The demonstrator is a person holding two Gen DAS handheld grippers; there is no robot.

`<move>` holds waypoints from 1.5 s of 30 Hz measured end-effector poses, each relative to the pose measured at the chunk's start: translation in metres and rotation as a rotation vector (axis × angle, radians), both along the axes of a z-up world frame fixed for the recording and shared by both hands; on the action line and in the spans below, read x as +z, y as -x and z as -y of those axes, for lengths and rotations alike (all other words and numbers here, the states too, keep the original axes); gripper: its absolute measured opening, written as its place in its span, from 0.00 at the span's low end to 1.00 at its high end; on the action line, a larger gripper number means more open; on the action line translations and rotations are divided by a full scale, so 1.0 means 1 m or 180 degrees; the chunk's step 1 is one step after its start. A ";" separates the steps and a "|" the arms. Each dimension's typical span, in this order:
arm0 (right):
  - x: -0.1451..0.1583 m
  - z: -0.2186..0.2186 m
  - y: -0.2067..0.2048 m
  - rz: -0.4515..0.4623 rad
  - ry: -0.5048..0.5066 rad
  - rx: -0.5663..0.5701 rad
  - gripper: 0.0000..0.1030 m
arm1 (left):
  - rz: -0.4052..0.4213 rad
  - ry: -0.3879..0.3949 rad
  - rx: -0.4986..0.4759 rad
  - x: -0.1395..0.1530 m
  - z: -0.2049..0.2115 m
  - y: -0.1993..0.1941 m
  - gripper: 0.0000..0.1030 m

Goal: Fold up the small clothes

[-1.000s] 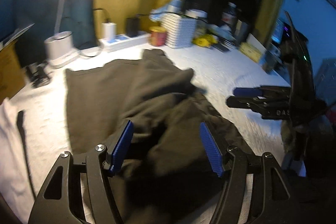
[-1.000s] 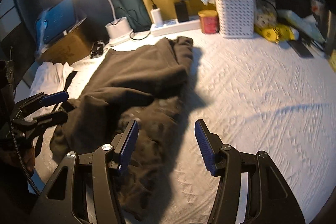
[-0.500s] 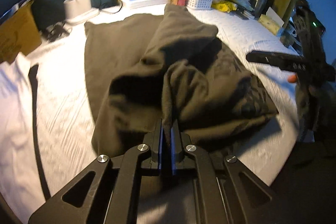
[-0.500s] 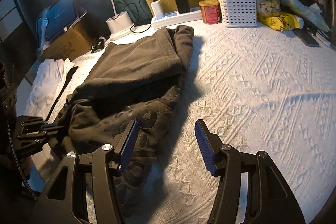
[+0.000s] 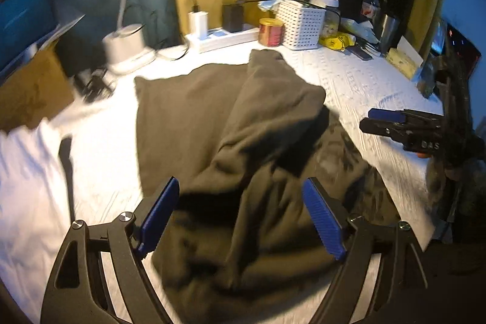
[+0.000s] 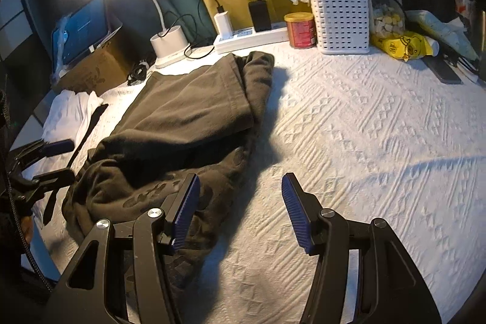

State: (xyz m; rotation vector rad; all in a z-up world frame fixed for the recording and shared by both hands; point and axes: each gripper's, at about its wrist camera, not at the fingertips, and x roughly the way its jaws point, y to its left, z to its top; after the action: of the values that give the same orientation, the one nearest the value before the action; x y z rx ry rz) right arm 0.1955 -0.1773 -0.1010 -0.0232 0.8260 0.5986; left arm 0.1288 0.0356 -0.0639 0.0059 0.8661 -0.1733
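- Left wrist view: the left tool stands wide, its jaws just having been opening, with the near bunched edge of the dark garment lying between and below the blue pads but not pinched by either. I judge this the release at the end of one fold, with the next grab not yet begun.
- The garment lies on the white textured cloth of the table, near the front edge, its far part flat and its near part heaped in soft ridges. The picture is blurred, so fine seams cannot be read.
- The right tool shows at the right, clear of the cloth and holding nothing.
- Right wrist view: the right tool is parted about as wide as a fist, empty, poised over bare table just beside the garment's right edge.
- From here the garment reads as a thick, dark brown fleece-like piece, one panel laid over another, with a faint printed pattern on the near lower layer and a rumpled near-left corner.
- The left tool is at the garment's left edge, apart from it.
- Next, in my judgement, each tool must take a near corner cleanly, one layer only, and carry it evenly toward the lamp base side.
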 end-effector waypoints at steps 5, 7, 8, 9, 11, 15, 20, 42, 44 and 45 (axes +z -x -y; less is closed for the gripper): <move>-0.001 0.016 -0.009 -0.0019 -0.0033 -0.0091 0.58 | -0.0014 -0.0171 -0.0329 -0.007 0.040 -0.035 0.81; -0.002 0.024 -0.013 -0.0026 -0.0046 -0.0147 0.57 | -0.0046 -0.0311 -0.0468 -0.013 0.055 -0.048 0.81; -0.002 0.029 -0.015 -0.0030 -0.0054 -0.0180 0.57 | -0.0052 -0.0377 -0.0530 -0.014 0.061 -0.053 0.81; -0.003 0.032 -0.017 -0.0035 -0.0057 -0.0206 0.57 | -0.0056 -0.0428 -0.0593 -0.016 0.066 -0.058 0.81; -0.004 0.037 -0.020 -0.0048 -0.0060 -0.0249 0.58 | -0.0117 -0.0537 -0.0699 -0.022 0.074 -0.068 0.80; -0.008 0.043 -0.027 -0.0085 -0.0058 -0.0296 0.58 | -0.0129 -0.0682 -0.0782 -0.029 0.080 -0.081 0.64; -0.015 0.037 -0.036 -0.0139 -0.0033 -0.0287 0.57 | -0.0164 -0.0636 -0.0753 -0.033 0.068 -0.089 0.19; -0.008 -0.054 -0.065 -0.0033 0.0239 -0.0015 0.57 | 0.0128 0.0161 0.0271 -0.047 -0.089 -0.113 0.04; -0.008 -0.062 -0.071 -0.0015 0.0258 0.0006 0.57 | 0.0127 0.0095 0.0243 -0.045 -0.086 -0.112 0.04; -0.007 -0.065 -0.074 -0.0012 0.0269 0.0007 0.57 | 0.0142 0.0061 0.0215 -0.044 -0.083 -0.113 0.05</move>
State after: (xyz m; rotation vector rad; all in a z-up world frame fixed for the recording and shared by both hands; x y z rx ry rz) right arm 0.2699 -0.1119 -0.1083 -0.1001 0.8546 0.5658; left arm 0.2422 0.1188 -0.1075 -0.0372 0.8191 -0.1178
